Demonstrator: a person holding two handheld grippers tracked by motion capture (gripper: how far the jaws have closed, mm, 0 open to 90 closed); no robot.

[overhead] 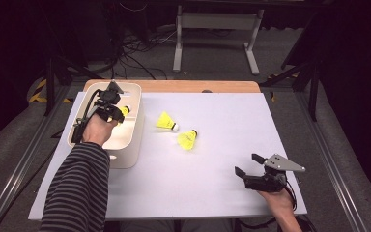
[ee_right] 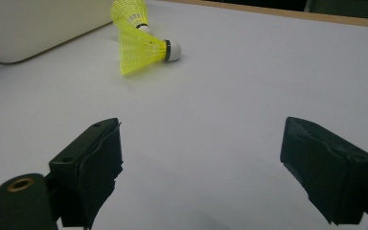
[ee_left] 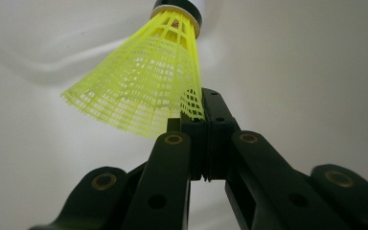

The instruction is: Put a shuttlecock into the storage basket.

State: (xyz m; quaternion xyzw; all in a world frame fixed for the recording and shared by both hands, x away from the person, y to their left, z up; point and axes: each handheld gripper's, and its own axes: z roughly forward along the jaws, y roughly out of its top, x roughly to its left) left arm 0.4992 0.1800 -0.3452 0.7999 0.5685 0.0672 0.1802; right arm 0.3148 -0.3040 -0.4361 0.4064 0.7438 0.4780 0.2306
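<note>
My left gripper (overhead: 118, 112) reaches down into the white bin (overhead: 133, 140) at the table's left. It is shut on the skirt edge of a yellow shuttlecock (ee_left: 148, 76), whose white cork points away toward the bin's wall. In the high view that shuttlecock (overhead: 124, 110) peeks out just past the gripper. Two more yellow shuttlecocks lie on the white table top: one (overhead: 166, 121) near the bin, one (overhead: 187, 139) just right of it. My right gripper (overhead: 247, 165) rests low at the front right, open and empty. In its own view the nearer shuttlecock (ee_right: 141, 49) lies ahead, the other (ee_right: 130, 12) behind it.
The white sheet (overhead: 212, 159) covers a wooden table whose far edge (overhead: 198, 86) shows. A corner of the bin (ee_right: 28, 28) appears at the upper left of the right gripper view. Beyond the table stand a metal frame (overhead: 217, 29) and floor cables.
</note>
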